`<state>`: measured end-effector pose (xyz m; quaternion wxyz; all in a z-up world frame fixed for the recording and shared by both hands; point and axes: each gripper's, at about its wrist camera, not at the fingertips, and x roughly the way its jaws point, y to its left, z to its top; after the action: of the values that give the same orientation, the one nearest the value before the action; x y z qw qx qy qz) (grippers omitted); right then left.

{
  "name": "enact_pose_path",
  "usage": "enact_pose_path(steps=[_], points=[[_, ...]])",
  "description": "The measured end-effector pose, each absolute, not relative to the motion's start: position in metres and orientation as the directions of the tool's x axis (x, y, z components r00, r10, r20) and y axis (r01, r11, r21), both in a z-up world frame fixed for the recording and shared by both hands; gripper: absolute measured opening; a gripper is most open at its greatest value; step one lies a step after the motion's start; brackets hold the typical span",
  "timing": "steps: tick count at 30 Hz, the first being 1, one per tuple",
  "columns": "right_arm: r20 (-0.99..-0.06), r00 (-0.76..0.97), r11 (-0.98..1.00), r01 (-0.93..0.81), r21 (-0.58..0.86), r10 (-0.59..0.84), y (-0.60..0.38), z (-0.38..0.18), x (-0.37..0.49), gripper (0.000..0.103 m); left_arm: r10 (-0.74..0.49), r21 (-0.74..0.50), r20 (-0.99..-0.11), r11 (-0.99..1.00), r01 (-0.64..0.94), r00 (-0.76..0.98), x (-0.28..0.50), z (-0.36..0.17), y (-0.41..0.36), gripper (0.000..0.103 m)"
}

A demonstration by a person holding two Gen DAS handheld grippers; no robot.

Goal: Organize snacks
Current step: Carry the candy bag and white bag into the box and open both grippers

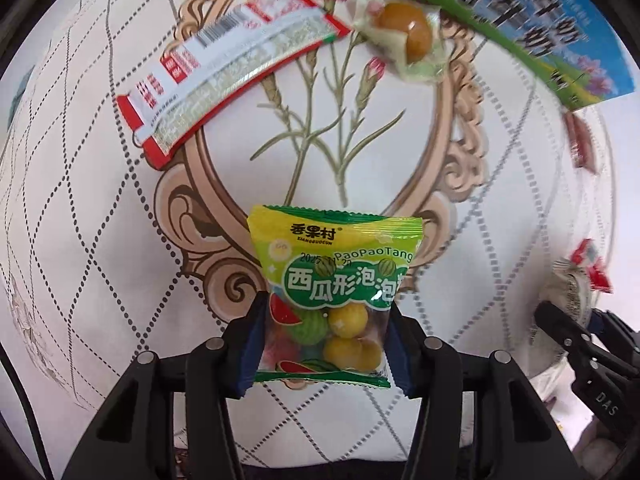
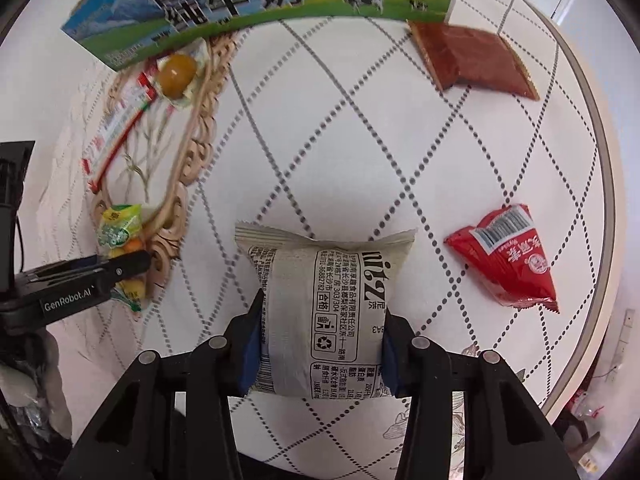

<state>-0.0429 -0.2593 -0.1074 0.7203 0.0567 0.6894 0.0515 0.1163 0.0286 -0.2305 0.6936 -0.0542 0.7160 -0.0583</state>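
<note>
**A:** What does the left gripper (image 1: pixel 322 344) hold?

**B:** Its two fingers are clamped on the sides of a small green and yellow bubble gum bag (image 1: pixel 334 296), printed with watermelons and showing round yellow and green balls through a clear window. The bag sits above a white tablecloth (image 1: pixel 100 220) with a dotted diamond pattern and a printed oval frame of flowers.

**A:** And the right gripper (image 2: pixel 320 344)?

**B:** It is closed on a puffy grey packet (image 2: pixel 324 312) covered in black print, pinched from both sides over the same cloth.

**A:** Where are the other snacks?

**B:** In the left view, a long red and white bar wrapper (image 1: pixel 236 80) lies diagonally across the printed frame, and a wrapped brown egg (image 1: pixel 404 36) lies near its upper end. Behind them stands a blue and green milk carton (image 1: pixel 540 28) with large Chinese lettering. In the right view, a flat brown packet (image 2: pixel 472 60) lies beside the carton's right end, and a red triangular packet (image 2: pixel 508 256) lies to the right of the grey packet, well apart from it, near the round table's edge (image 2: pixel 600 184).
</note>
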Motion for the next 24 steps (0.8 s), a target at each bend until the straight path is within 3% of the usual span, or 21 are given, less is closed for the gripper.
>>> enact_pose_path(steps=[10, 13, 17, 24], points=[[-0.898, 0.235, 0.927, -0.035, 0.374, 0.371, -0.248, 0.001, 0.029, 0.049, -0.340, -0.334, -0.931, 0.941, 0.061, 0.135, 0.185, -0.087, 0.027, 0.050], [-0.866, 0.283, 0.909, -0.060, 0.412, 0.412, -0.241, 0.026, 0.070, 0.049, -0.334, -0.322, -0.926, 0.942, 0.095, 0.176, 0.230, -0.052, 0.023, 0.050], [-0.851, 0.322, 0.907, -0.078, 0.414, 0.416, -0.238, 0.040, 0.128, 0.049, -0.233, -0.209, -0.949, 0.969, 0.132, 0.212, 0.286, -0.038, 0.012, 0.050], [-0.877, 0.294, 0.924, -0.068, 0.376, 0.379, -0.221, 0.020, 0.203, 0.049, -0.140, -0.130, -0.984, 0.987, 0.091, 0.110, 0.377, -0.073, 0.011, 0.050]])
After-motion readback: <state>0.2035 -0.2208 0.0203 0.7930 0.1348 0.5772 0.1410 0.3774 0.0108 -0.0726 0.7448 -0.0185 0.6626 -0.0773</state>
